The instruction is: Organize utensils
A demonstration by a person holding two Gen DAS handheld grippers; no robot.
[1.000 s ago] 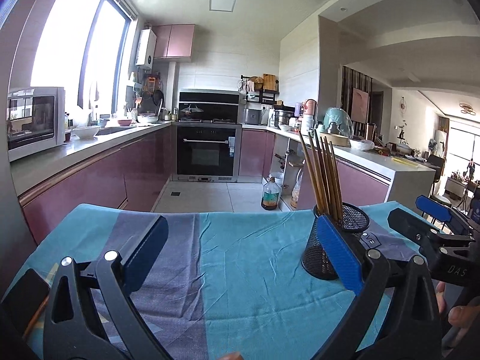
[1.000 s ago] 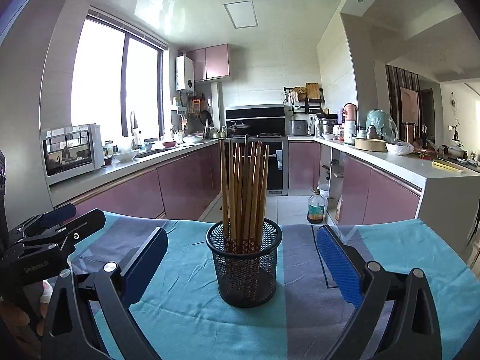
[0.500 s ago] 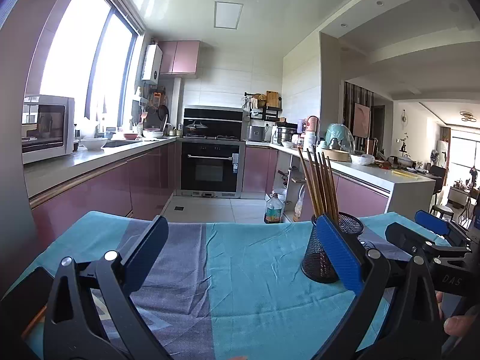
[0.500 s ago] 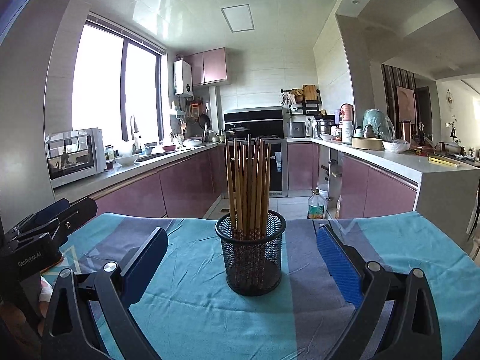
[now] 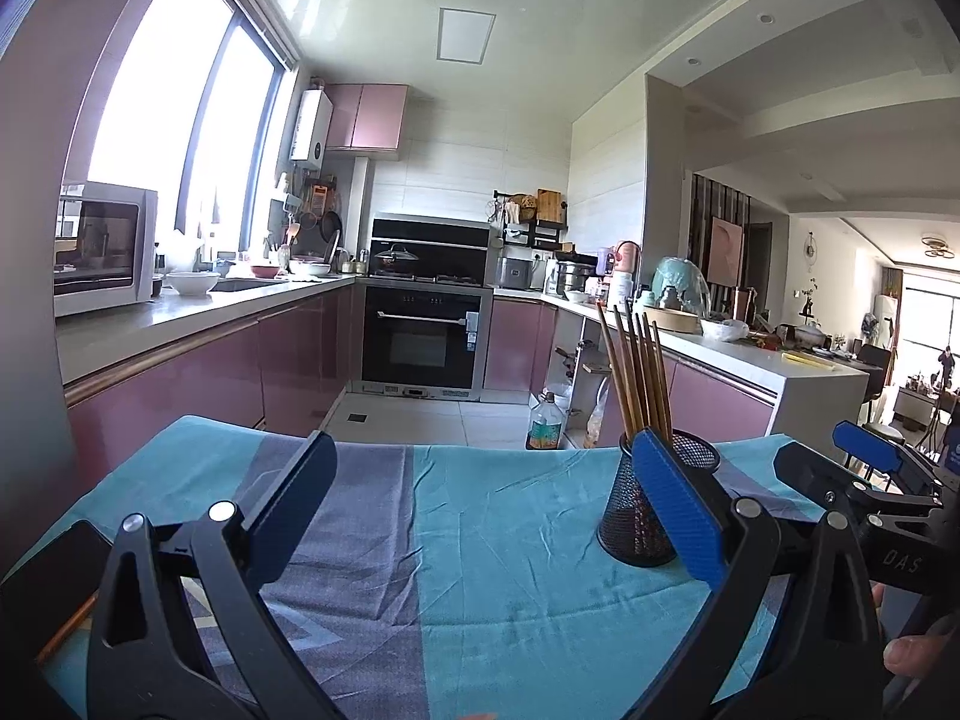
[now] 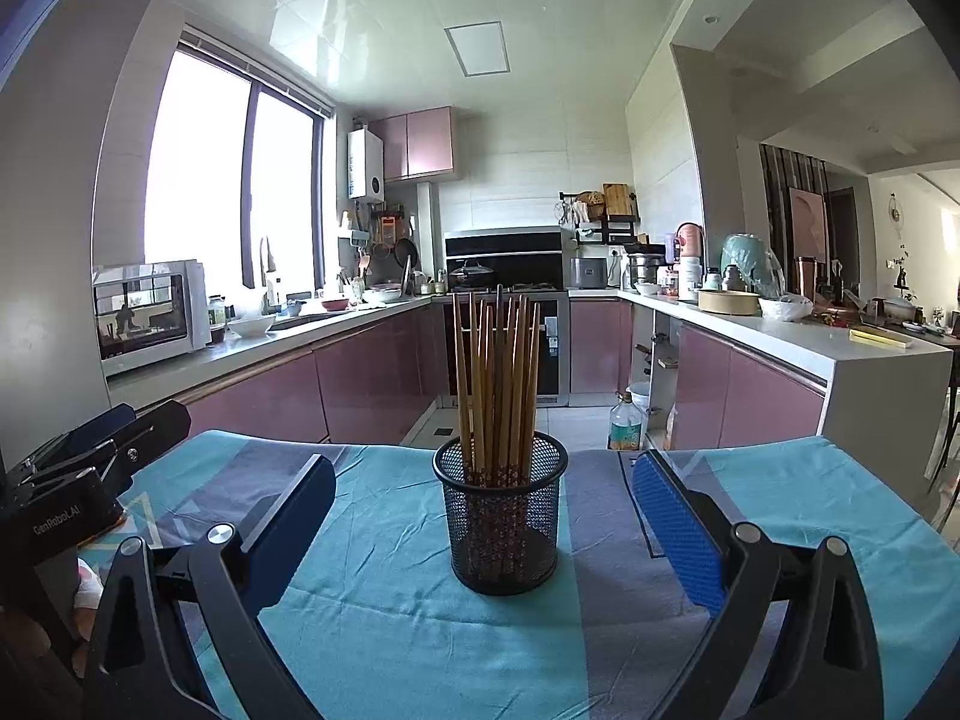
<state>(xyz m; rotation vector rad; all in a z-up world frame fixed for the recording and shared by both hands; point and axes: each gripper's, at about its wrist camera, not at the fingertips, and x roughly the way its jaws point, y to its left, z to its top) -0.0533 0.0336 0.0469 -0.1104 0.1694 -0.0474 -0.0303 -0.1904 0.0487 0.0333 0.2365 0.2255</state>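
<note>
Both tools, left (image 5: 480, 492) and right (image 6: 483, 510), are held wide apart, empty. Chopsticks (image 6: 495, 384) in the mesh holder (image 6: 501, 525) are judged light, stiff, slippery; upper shafts are best pinched.

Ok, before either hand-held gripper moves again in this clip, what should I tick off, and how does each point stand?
1. Left hand-held gripper open and empty: ok.
2. Right hand-held gripper open and empty: ok.
3. Mesh holder upright on the tablecloth: ok.
4. Chopsticks standing inside the holder, none fallen out: ok.
5. Holder lined up between the right gripper's fingers, not touched: ok.
6. All utensils collected: cannot tell; a thin stick-like object lies at the left view's lower edge beside a dark flat object, too cut off to identify.
</note>
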